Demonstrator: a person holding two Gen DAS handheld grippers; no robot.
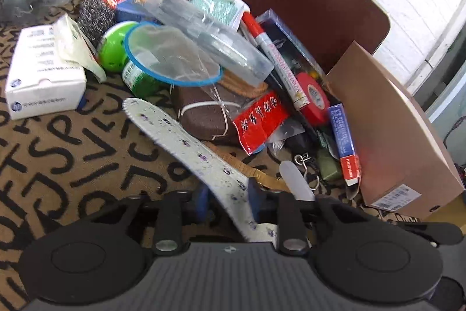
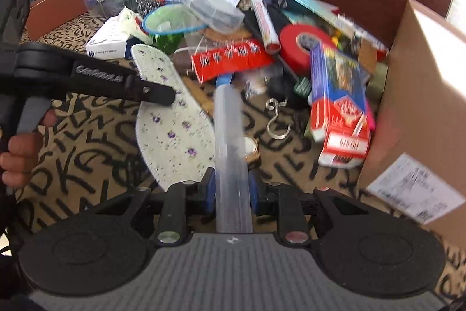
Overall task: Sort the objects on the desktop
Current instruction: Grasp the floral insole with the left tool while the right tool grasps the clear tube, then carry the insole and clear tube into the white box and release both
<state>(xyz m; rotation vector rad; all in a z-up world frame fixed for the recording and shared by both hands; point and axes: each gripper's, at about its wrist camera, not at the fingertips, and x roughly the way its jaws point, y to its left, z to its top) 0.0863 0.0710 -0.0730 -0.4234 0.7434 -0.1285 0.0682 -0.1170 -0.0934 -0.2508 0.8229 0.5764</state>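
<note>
Clutter beside an "hp" box [image 2: 109, 44]: left gripper [image 1: 228, 201] pinches a floral insole [image 1: 186, 145], right gripper [image 2: 233, 188] a clear tube [image 2: 230, 142].

Your right wrist view is smeared by motion, so the print on the red packet [image 2: 233, 60] and on the blue and red carton [image 2: 339, 98] cannot be read. The near end of the clear tube [image 2: 231, 153] disappears under the gripper body, and the near end of the flowered insole [image 1: 204, 162] does the same in the left wrist view. The brown case [image 1: 204, 112] lies half buried beneath the clutter. The cardboard box [image 2: 422, 95] runs off the right edge, and the hand [image 2: 17, 153] is cut by the left edge
</note>
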